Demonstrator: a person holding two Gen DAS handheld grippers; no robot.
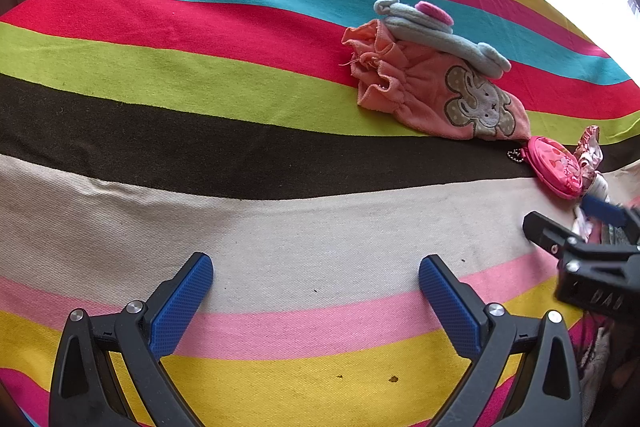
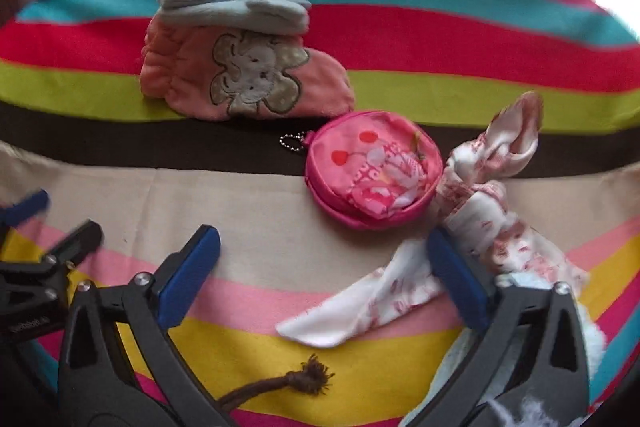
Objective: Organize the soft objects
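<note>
The left gripper (image 1: 316, 287) hangs over the striped cloth (image 1: 200, 75) with its 2 blue-padded fingers spread wide and nothing between them; below it lie only the cream, pink and yellow stripes. At 3 o'clock in its view the right gripper (image 1: 568, 223) shows at the frame's edge, one blue pad and one black finger in sight.

From the right wrist, the right gripper (image 2: 324, 259) is released, its fingers as far apart as they go. Its right finger (image 2: 456, 279) touches or overlaps the knotted white-and-pink cloth (image 2: 480, 211), which runs from 2 o'clock down to 5 o'clock; whether the pad presses on it I cannot tell, but the cloth is not clamped. A loose flat end of that cloth lies in the gap between the fingers, toward the right one. The left gripper (image 2: 48, 223) shows at 9 o'clock.

The round pink pouch (image 2: 372, 171) lies at the center of the view, just left of the knotted cloth and touching it, with a small bead chain (image 2: 292, 141) at its upper left. At 11 o'clock sits the peach elephant mitten (image 2: 244, 83), and a grey fleece piece (image 2: 240, 11) with a pink patch rests on top of it. A brown tasselled cord (image 2: 288, 383) lies at 6 o'clock on the yellow stripe. A fluffy pale blue item (image 2: 592, 343) peeks out at 4 o'clock under the right finger.
</note>
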